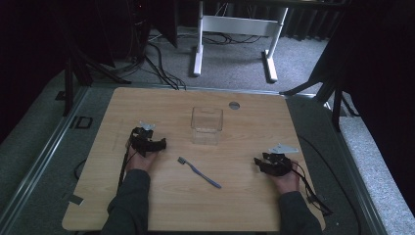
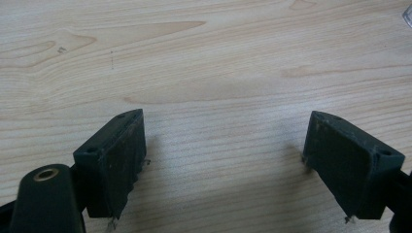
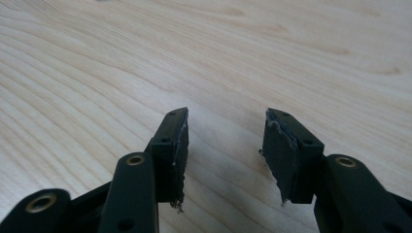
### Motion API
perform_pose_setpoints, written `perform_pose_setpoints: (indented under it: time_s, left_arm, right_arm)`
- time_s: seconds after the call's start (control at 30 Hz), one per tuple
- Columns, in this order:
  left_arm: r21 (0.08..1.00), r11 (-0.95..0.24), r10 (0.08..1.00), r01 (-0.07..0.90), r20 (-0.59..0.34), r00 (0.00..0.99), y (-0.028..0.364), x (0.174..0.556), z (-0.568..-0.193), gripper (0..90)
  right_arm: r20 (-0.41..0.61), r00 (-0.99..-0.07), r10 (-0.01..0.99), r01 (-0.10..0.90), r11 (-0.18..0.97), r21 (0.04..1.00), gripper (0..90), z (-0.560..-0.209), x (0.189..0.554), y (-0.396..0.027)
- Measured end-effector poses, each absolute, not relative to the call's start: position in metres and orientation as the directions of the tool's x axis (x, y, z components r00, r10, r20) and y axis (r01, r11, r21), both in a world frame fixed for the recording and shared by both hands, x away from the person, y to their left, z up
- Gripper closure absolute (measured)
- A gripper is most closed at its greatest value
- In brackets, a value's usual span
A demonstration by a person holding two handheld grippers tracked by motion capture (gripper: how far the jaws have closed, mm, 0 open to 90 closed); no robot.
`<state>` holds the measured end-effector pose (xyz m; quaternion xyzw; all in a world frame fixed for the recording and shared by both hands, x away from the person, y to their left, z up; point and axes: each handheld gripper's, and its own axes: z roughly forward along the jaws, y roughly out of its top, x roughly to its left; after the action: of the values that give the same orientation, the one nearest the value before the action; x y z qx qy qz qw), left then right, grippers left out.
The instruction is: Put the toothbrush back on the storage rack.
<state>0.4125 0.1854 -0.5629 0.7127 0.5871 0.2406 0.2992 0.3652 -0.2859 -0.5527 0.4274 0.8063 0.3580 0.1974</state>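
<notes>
High view: a blue toothbrush (image 1: 199, 172) lies diagonally on the wooden worktop (image 1: 244, 205), between the left gripper (image 1: 157, 145) and the right gripper (image 1: 259, 164), apart from both; a clear plastic box (image 1: 207, 125) stands beyond it. Left gripper view: the fingers (image 2: 116, 160) are spread wide over bare wood, grasping nothing. Right gripper view: the fingers (image 3: 172, 153) stand apart, released, with only wood grain between them
</notes>
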Motion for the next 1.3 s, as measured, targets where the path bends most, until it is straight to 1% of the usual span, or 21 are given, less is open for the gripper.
perform_pose_setpoints:
  time_s: [0.1,0.27,0.7,0.9,1.07,1.3]
  left_arm:
    - [0.709,-0.132,0.981,0.693,-0.009,0.195,0.185,0.412,-0.563,15.7]
    - [0.709,-0.131,0.981,0.693,-0.009,0.195,0.185,0.412,-0.563,15.7]
    - [0.709,-0.131,0.981,0.693,-0.009,0.195,0.185,0.412,-0.563,15.7]
    - [0.709,-0.131,0.981,0.693,-0.009,0.195,0.185,0.412,-0.563,15.7]
    - [0.709,-0.131,0.981,0.693,-0.009,0.195,0.185,0.412,-0.563,15.7]
    - [0.709,-0.131,0.981,0.693,-0.009,0.195,0.185,0.412,-0.563,15.7]
  right_arm:
    - [-0.029,-0.56,0.828,0.533,0.387,0.752,51.4,-0.548,0.363,-0.284]
    - [-0.082,-0.582,0.809,0.5,0.434,0.749,51.3,-0.541,0.357,-0.278]
    - [-0.103,-0.61,0.785,0.473,0.465,0.748,51.8,-0.531,0.351,-0.274]
    - [-0.11,-0.623,0.774,0.459,0.475,0.751,53.7,-0.523,0.348,-0.271]
    - [-0.132,-0.637,0.76,0.431,0.492,0.756,54.7,-0.516,0.344,-0.268]
    - [-0.155,-0.643,0.75,0.418,0.514,0.749,55.0,-0.507,0.34,-0.261]
